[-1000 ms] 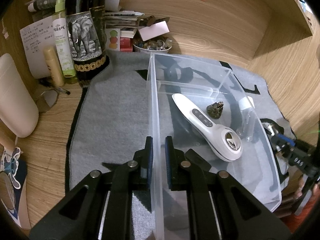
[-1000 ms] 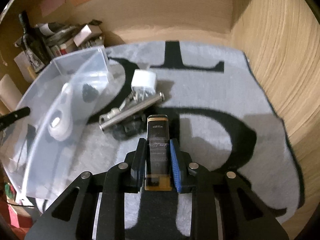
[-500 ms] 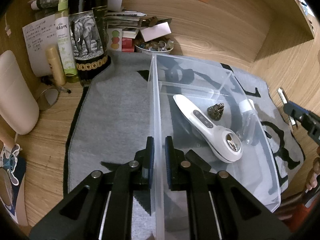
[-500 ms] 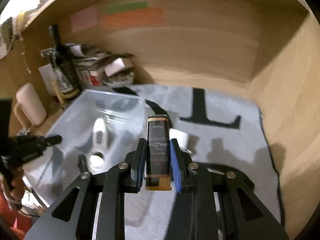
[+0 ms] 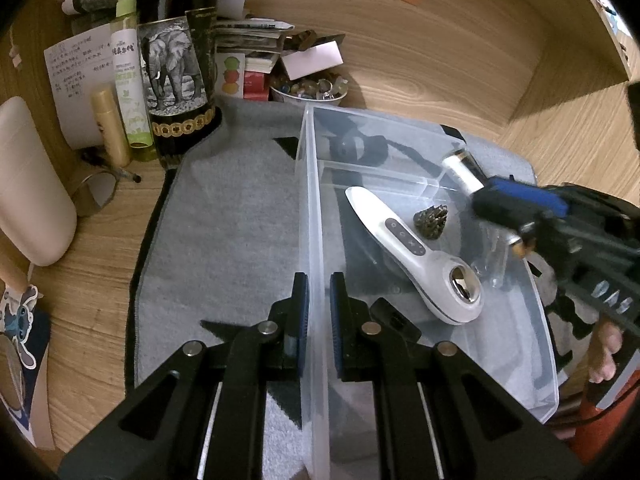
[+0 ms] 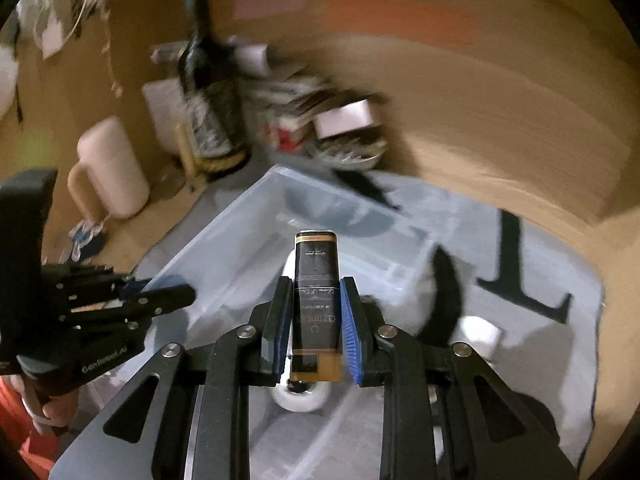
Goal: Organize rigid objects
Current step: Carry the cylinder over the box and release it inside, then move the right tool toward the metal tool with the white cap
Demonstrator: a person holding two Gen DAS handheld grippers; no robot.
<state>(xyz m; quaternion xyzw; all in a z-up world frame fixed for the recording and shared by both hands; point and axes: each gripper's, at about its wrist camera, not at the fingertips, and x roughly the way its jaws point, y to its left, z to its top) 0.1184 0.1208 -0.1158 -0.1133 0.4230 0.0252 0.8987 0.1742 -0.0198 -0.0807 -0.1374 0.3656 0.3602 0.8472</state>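
A clear plastic bin (image 5: 316, 216) lies on a grey mat (image 5: 224, 220). My left gripper (image 5: 316, 308) is shut on the bin's left wall. Inside the bin lie a white handheld device (image 5: 416, 256), a small dark pinecone-like piece (image 5: 432, 218) and a clear little bottle (image 5: 494, 264). My right gripper (image 6: 314, 320) is shut on a black and gold box (image 6: 316, 300) and holds it above the bin (image 6: 256, 248). It also shows in the left wrist view (image 5: 516, 204) over the bin's right side, with the box (image 5: 464, 168) sticking out.
At the back left stand a dark elephant-label bottle (image 5: 176, 72), a green spray bottle (image 5: 130, 80), a gold tube (image 5: 110, 124) and a bowl of trinkets (image 5: 308, 88). A cream mug (image 5: 28, 184) stands at the left. Wooden walls enclose the back and right.
My right gripper has carried the black and gold box up from the mat and leftward to a spot over the bin. My left gripper has stayed shut on the bin wall.
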